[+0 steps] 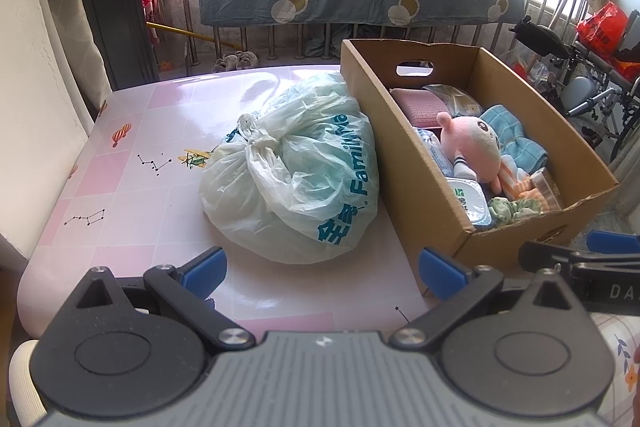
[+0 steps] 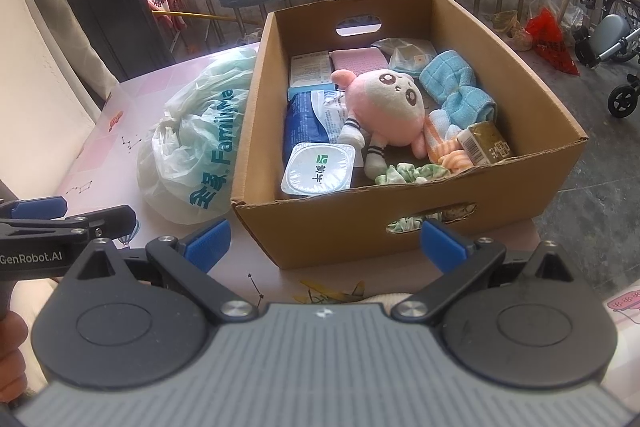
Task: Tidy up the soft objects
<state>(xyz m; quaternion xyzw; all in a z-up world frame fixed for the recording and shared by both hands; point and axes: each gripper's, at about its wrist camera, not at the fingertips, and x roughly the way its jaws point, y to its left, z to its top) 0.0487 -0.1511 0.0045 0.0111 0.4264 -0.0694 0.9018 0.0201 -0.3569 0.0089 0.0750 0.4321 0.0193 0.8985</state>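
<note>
On the pink patterned desk (image 1: 120,187), the left gripper (image 1: 322,273) hovers at the near edge, fingers spread wide and empty. Ahead lies the knotted pale-green plastic bag (image 1: 296,179), touching the brown cardboard box (image 2: 360,227) at the right edge. The right gripper (image 2: 324,243) is equally wide open, holding nothing. I'd lift the pink plush doll (image 2: 384,107) by its body (1 grasp, gently). Only the right view shows the brown carton (image 2: 486,147).

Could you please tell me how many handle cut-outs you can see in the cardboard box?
2: one handle cut-out in the far wall, one handle cut-out in the near wall, with green fabric showing through. Side walls show none.
</note>
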